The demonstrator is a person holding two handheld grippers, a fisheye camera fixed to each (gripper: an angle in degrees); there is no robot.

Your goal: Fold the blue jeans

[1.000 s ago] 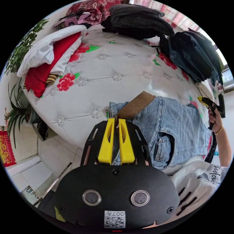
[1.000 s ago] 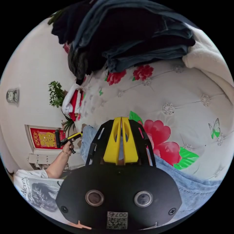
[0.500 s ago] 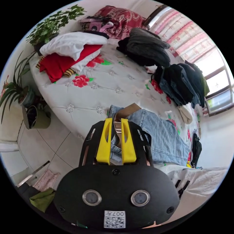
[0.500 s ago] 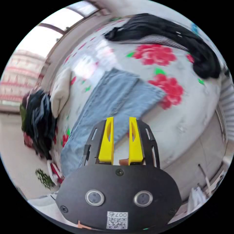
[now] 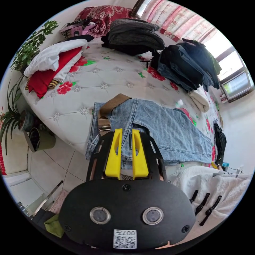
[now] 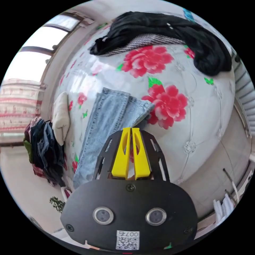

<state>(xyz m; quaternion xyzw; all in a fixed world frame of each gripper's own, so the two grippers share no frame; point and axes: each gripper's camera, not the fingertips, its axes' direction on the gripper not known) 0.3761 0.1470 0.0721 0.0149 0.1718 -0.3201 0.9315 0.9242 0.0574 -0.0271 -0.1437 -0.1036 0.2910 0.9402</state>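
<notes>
The blue jeans lie flat along the near edge of the bed, waistband and tan belt at one end, leg hems at the other. The left gripper, clamped on the waistband a second ago, has let go; its jaws stand slightly apart above the denim. The right gripper has released too and closed empty near the hems. The jeans look laid out, ready for a first fold

Jeans flat on bed; clothes piles behind.
</notes>
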